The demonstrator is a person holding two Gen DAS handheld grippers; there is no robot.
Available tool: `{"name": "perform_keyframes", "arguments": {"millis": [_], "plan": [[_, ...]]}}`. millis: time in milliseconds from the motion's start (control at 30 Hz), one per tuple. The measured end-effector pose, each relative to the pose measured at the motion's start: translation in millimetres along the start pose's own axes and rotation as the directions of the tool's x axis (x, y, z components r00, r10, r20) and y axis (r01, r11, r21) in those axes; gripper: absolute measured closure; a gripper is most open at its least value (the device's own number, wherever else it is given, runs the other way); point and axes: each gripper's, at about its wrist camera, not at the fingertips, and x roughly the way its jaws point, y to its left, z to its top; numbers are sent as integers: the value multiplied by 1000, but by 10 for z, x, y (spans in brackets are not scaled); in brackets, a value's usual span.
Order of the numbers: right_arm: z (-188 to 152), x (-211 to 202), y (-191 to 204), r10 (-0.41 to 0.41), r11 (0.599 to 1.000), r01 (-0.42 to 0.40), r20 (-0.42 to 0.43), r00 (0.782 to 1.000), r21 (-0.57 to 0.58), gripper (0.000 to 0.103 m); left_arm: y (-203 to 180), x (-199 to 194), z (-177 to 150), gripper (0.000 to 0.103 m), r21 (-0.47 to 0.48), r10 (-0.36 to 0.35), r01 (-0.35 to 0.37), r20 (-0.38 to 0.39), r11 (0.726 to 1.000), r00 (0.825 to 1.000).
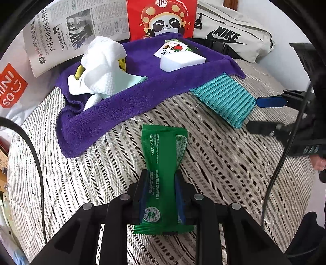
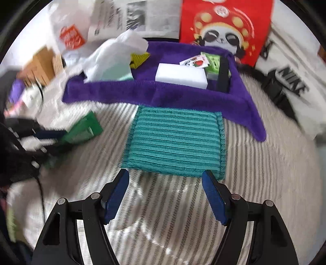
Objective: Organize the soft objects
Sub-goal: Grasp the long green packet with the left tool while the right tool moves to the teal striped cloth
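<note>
A green snack packet (image 1: pixel 164 146) lies lengthwise on the striped bedding, and my left gripper (image 1: pixel 162 175) is shut on its near half, pinching it narrow. The same packet (image 2: pixel 83 128) shows blurred at the left of the right wrist view. A ribbed teal cloth (image 2: pixel 175 140) lies flat with its far edge under a purple towel (image 2: pixel 183 95). My right gripper (image 2: pixel 165 175) stands open just short of the teal cloth's near edge, with nothing between its fingers. On the purple towel (image 1: pixel 142 61) rest a white sponge block (image 1: pixel 182 61), a crumpled white cloth (image 1: pixel 101 65) and small sachets (image 1: pixel 169 49).
Behind the towel stand a red panda bag (image 1: pixel 163 18), a newspaper (image 1: pixel 77 28) and a white Nike bag (image 1: pixel 230 34). A white shopping bag (image 1: pixel 12 87) lies at the left. A black cable (image 1: pixel 38 163) runs down the left side. Striped bedding (image 1: pixel 214 159) covers the surface.
</note>
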Motion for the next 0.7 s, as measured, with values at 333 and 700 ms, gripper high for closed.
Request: {"name": "perform_keyframes", "arguments": {"millis": [333, 700], "plan": [[9, 111, 173, -142, 979, 157, 119, 983, -128, 30, 0, 1, 1, 76, -16, -11, 11, 7, 1000, 1000], [109, -77, 360, -189, 937, 253, 259, 947, -241, 44, 19, -14, -19, 74, -24, -27, 28, 21, 999, 999]]}}
